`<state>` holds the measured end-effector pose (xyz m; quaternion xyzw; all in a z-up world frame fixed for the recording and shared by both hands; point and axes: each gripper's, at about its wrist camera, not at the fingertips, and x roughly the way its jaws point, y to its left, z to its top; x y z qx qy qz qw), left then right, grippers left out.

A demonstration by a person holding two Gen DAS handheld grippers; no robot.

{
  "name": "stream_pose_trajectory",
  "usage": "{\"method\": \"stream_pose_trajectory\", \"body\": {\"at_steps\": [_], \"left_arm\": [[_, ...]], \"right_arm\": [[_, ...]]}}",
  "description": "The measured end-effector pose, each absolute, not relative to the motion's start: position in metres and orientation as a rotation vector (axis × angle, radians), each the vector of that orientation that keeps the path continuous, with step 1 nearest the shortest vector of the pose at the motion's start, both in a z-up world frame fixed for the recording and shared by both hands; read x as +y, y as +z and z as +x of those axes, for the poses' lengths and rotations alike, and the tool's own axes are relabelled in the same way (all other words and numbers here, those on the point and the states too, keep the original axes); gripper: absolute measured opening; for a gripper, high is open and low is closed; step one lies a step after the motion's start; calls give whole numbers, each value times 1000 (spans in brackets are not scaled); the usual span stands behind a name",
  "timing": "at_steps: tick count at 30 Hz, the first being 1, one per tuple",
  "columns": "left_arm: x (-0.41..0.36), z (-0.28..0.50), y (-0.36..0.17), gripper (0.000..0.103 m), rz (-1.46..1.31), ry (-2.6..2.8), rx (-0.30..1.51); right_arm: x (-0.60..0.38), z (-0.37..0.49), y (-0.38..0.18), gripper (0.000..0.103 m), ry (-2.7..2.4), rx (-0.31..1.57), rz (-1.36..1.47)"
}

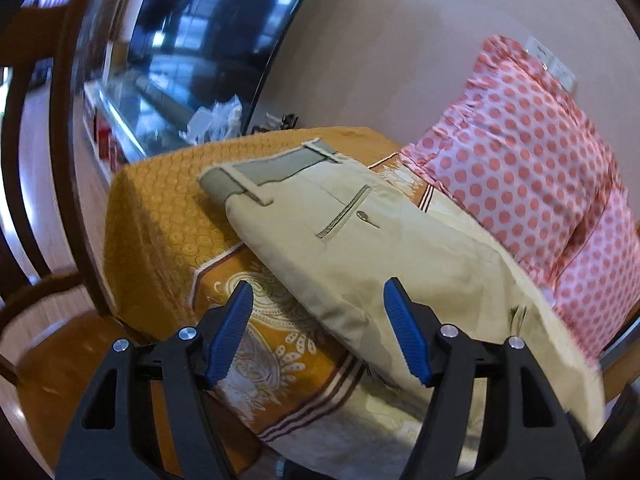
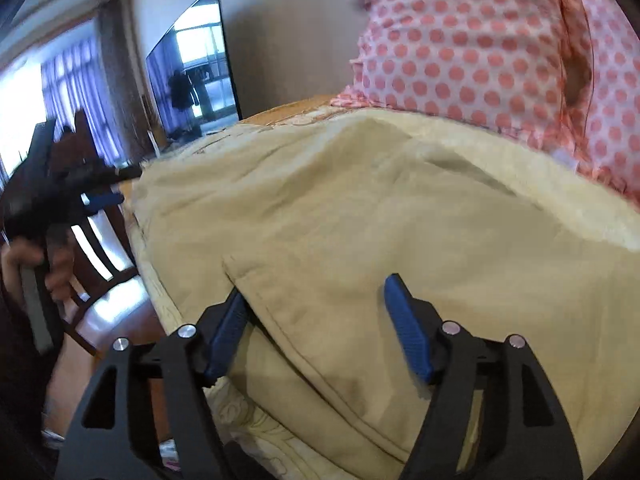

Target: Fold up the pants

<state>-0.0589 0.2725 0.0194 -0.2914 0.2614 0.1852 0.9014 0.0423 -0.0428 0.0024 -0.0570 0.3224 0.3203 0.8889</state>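
Lying across the ochre paisley-printed bedspread (image 1: 160,216), the beige cotton pants (image 1: 360,248) are running lengthwise from the grey-lined waistband (image 1: 276,168) at the far end toward both cameras. The left gripper (image 1: 318,334) is hovering with its blue-padded fingers (image 1: 232,332) spread and gripping nothing, the near folded edge of the cloth sitting just ahead, between them. The right gripper (image 2: 316,328) is nearer the fabric: its fingers are parted too, one finger (image 2: 228,328) tucking under a hemmed flap, though I cannot tell whether cloth is pinched. Crowding the far side is a pink polka-dot pillow (image 1: 528,168), touching the pants. A dark wooden chair (image 1: 44,240) is standing beside the bed, likely limiting leftward sweep.
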Motion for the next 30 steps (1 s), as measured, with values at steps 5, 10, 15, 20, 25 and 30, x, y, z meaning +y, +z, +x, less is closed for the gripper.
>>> {"method": "stream_pose_trajectory", "body": {"at_steps": [5,10,15,20,25,30], "left_arm": [[282,-51,15,69,-647,390,541],[288,-30,15,70,-640,388,558],[294,-19,14,69,-737,356,538],[295,-17,6,18,-834,360,543],[282,-18,24,10,-734,361,497],[225,-2,80,9,-490,268,433]], "right_arm": [[-42,35,-2,74,680,654,-103],[-42,35,-2,78,690,641,-100],[-44,32,-4,80,699,624,-77],[-46,31,-4,81,704,618,-53],[-51,31,-4,81,722,621,-21],[-71,27,3,80,718,602,58]]}}
